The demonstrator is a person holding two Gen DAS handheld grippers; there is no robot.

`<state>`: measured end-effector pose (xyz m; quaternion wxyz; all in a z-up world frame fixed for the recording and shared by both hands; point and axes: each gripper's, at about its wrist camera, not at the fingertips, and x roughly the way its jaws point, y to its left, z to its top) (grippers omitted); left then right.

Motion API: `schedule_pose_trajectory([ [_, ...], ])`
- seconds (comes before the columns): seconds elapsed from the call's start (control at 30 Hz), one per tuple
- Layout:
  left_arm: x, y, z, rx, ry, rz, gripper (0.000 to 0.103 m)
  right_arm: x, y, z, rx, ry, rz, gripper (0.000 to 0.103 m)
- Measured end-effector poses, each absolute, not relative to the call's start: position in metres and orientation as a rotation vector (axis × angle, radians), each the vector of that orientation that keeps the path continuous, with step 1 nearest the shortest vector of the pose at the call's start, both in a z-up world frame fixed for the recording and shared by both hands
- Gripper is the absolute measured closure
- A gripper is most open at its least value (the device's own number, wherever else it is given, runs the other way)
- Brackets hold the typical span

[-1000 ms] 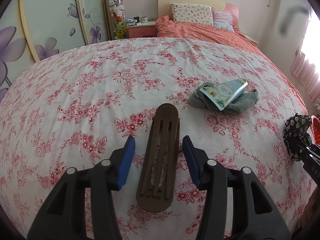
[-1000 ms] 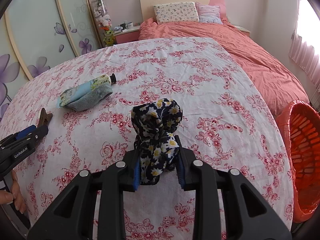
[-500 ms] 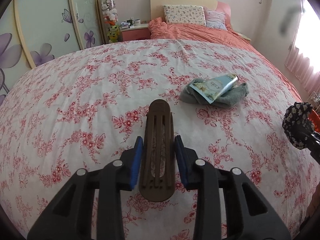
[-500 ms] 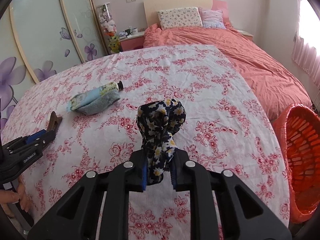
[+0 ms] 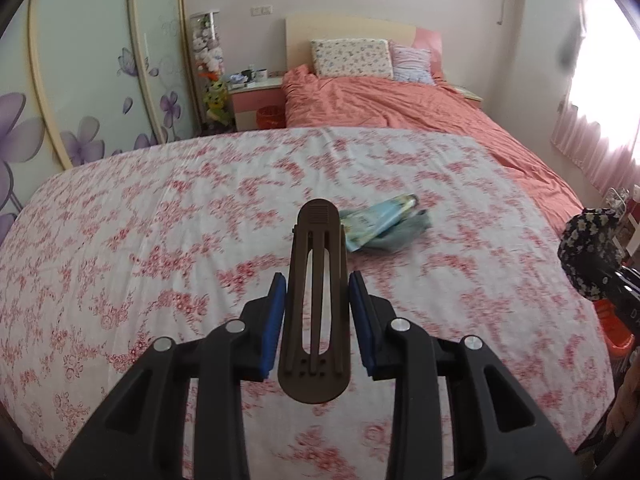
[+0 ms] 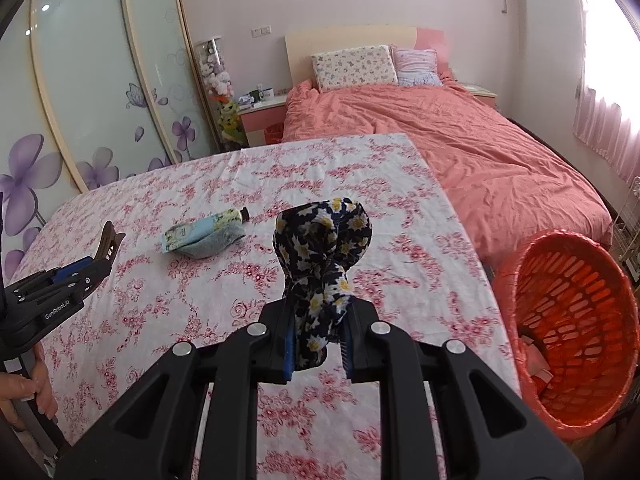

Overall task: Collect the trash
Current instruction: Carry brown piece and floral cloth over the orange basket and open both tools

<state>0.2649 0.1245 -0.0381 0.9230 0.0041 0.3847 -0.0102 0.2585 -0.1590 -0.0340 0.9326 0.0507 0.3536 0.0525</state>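
A long brown hair clip point(image 5: 316, 280) is held off the flowered tablecloth point(image 5: 160, 240) by my left gripper point(image 5: 317, 284), which is shut on its sides. My right gripper point(image 6: 318, 320) is shut on a knotted dark floral cloth point(image 6: 324, 240), also lifted. In the right wrist view the left gripper point(image 6: 80, 272) and clip point(image 6: 108, 240) show at the left edge. The floral cloth point(image 5: 588, 252) shows at the right edge of the left wrist view. A light blue tube point(image 6: 204, 228) lies on a grey rag point(image 6: 216, 244) mid-table.
An orange mesh basket point(image 6: 580, 300) with paper scraps stands on the floor off the table's right edge. Behind the table is a bed with a salmon duvet point(image 6: 460, 136), and a nightstand point(image 6: 260, 116). Sliding doors point(image 6: 80, 100) run along the left. A hand point(image 6: 24, 392) grips the left handle.
The left jaws closed on the brown clip and raised it off the cloth. The right jaws tightened on the floral cloth and rose too; the basket came further into view.
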Motion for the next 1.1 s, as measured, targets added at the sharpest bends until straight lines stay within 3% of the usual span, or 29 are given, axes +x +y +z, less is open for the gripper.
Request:
schedule_pose_trajectory([
  [0.63,0.240,-0.065,0.015,0.079,0.684,-0.412,0.071,0.212,-0.288,-0.010,0.221,0.610,-0.084,0.086],
  [1.1,0.246,-0.232,-0.014,0.125,0.738,-0.727,0.071,0.199,-0.391,-0.035,0.353,0.613,-0.254,0.086],
])
